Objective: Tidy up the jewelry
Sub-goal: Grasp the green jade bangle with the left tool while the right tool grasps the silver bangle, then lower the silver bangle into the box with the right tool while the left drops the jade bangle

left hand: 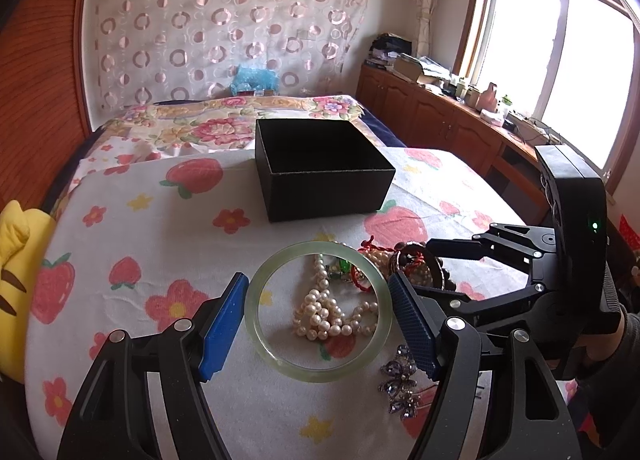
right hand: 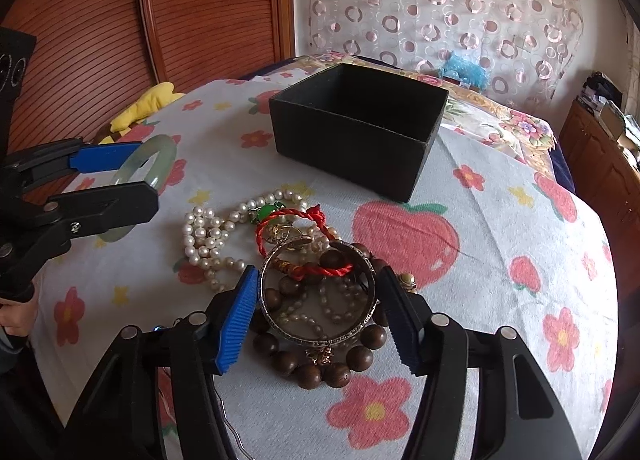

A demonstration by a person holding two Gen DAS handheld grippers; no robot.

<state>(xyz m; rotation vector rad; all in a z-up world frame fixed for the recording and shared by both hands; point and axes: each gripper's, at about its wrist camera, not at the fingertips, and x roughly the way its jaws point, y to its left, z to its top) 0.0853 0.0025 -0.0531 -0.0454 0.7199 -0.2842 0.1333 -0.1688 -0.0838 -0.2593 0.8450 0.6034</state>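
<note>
A pale green jade bangle (left hand: 320, 310) sits between my left gripper's (left hand: 320, 320) blue pads, which touch its two sides; in the right wrist view the bangle (right hand: 156, 160) appears tilted up in that gripper (right hand: 116, 180). My right gripper (right hand: 320, 312) closes on a silver bangle (right hand: 318, 294) lying on brown wooden beads (right hand: 320, 364). A pearl necklace (left hand: 328, 312), a red cord bracelet (right hand: 304, 240) and a purple crystal brooch (left hand: 400, 384) lie on the cloth. An open black box (left hand: 320, 168) stands behind the pile.
The strawberry-print cloth (left hand: 160, 252) covers a bed. A yellow plush (left hand: 16, 272) lies at the left edge. A wooden headboard (right hand: 100, 20) stands on the left and wooden cabinets (left hand: 440, 112) with clutter run under the window.
</note>
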